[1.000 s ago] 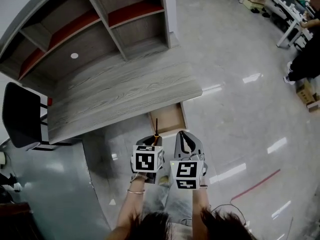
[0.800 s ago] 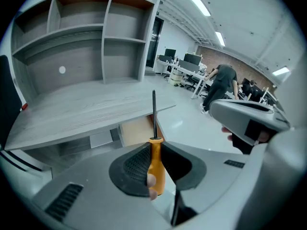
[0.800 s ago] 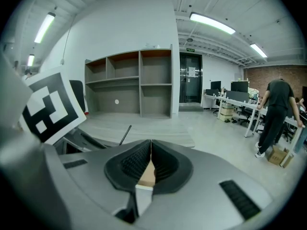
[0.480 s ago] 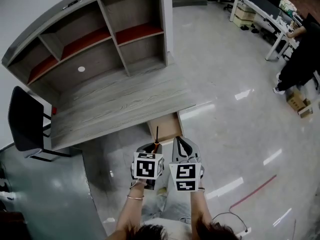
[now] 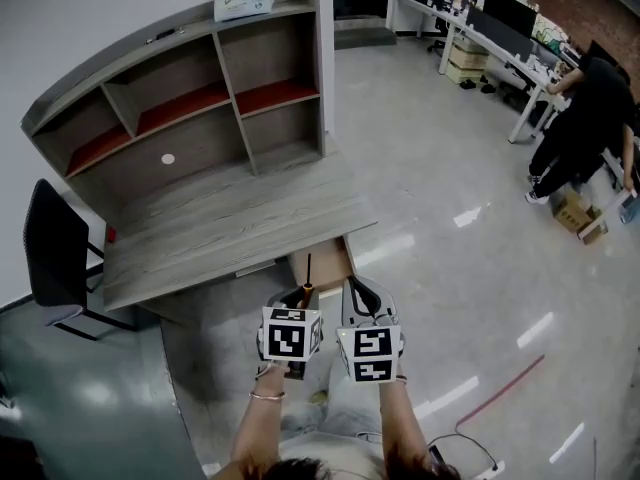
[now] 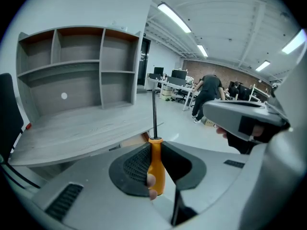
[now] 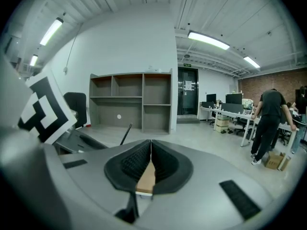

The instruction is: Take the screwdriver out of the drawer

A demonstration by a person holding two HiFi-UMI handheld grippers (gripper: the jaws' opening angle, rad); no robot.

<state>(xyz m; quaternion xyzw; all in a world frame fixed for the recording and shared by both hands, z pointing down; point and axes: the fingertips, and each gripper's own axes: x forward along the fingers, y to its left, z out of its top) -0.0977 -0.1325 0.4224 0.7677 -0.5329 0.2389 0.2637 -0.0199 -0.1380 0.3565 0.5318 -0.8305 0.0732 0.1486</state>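
An orange-handled screwdriver (image 6: 156,169) stands between the jaws of my left gripper (image 6: 154,152), which is shut on the handle. Its black shaft (image 6: 154,111) points up and away from me. In the head view the screwdriver (image 5: 307,276) sticks out ahead of the left gripper (image 5: 297,298), just short of the open wooden drawer (image 5: 325,256) under the desk. My right gripper (image 5: 362,294) hangs beside it at the same height. In the right gripper view, the right gripper (image 7: 151,159) has its pads pressed together with nothing between them, and the screwdriver shaft (image 7: 126,134) shows at its left.
A grey wooden desk (image 5: 210,230) carries a shelf unit (image 5: 190,98) with a box (image 5: 245,0) on top. A black chair (image 5: 50,253) stands at the desk's left end. At the far right, a person (image 5: 585,118) bends over by office tables, beside a cardboard box (image 5: 572,211). The floor is glossy grey.
The view has drawn back and up from the desk. Both grippers have come slightly toward me, away from the drawer, with the screwdriver still gripped in the left one.
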